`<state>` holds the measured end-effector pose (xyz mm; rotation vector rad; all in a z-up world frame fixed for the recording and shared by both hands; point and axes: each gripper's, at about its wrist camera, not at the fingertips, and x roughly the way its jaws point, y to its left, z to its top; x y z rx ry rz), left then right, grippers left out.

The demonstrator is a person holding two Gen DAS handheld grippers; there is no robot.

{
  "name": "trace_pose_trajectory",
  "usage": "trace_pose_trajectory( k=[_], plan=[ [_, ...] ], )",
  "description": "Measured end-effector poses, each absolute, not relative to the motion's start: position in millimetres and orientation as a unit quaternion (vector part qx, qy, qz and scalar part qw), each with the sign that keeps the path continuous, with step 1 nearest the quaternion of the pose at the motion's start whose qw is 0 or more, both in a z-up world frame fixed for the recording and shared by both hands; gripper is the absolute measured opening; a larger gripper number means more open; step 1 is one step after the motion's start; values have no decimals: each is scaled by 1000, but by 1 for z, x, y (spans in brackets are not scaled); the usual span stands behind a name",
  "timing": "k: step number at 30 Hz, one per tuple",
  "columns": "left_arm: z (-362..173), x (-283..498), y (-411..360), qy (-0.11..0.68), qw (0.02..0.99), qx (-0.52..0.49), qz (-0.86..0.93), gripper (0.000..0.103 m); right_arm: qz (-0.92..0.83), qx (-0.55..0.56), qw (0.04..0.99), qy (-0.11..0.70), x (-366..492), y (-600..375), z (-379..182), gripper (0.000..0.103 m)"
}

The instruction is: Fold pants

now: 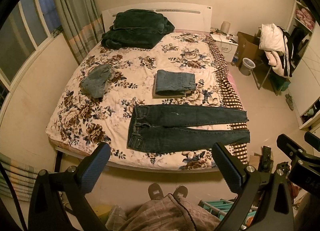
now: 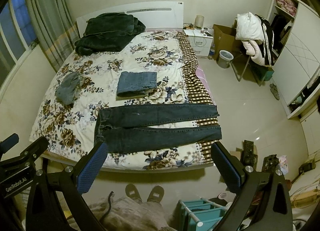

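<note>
Left view: left gripper (image 1: 160,168) fingers wide apart, empty, held off the bed (image 1: 66,151) foot edge; dark jeans (image 1: 180,129) flat along that edge, cuffs over the right side.
Right view: right gripper (image 2: 159,168) fingers apart, empty; left pad hides the jeans' waist corner.

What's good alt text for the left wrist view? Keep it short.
Dark jeans lie flat and unfolded across the near edge of a floral-covered bed, waistband left, legs right. The left gripper hovers short of them, jaws open and empty. Farther back sit folded light-blue jeans and a crumpled denim piece.
</note>
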<state>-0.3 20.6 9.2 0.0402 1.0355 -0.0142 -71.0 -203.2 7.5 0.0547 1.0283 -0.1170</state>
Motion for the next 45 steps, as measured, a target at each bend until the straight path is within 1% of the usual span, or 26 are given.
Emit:
trace_pose_trajectory(
  k=[11,16,17,21,25,30,34,38,45],
  plan=[
    [10,-1,24,495,869,18,-8,103,-56,27,868,492,-71,-204,6,103],
    [14,-3,17,496,868,19,-10,103,-55,26,867,494,-74,-201,5,103],
    [23,-6,2,497,868,19,-10,103,-55,27,867,495,-74,-202,5,103],
    [18,-3,-7,495,869,22,-11,103,-59,30,866,496,-72,-200,3,103],
    [-4,25,-6,474,880,31,3,103,-77,45,869,487,-57,-202,-9,103],
    [-43,71,2,474,880,32,-2,103,-113,69,875,466,-19,-210,-44,103],
    [-86,112,-1,510,859,35,-17,103,-147,77,876,453,17,-219,-83,103],
    [-129,154,-11,530,847,38,-16,103,-160,90,867,464,60,-229,-130,103],
    [-206,225,-27,567,823,33,-5,103,-161,78,840,512,147,-260,-232,103]
  ],
)
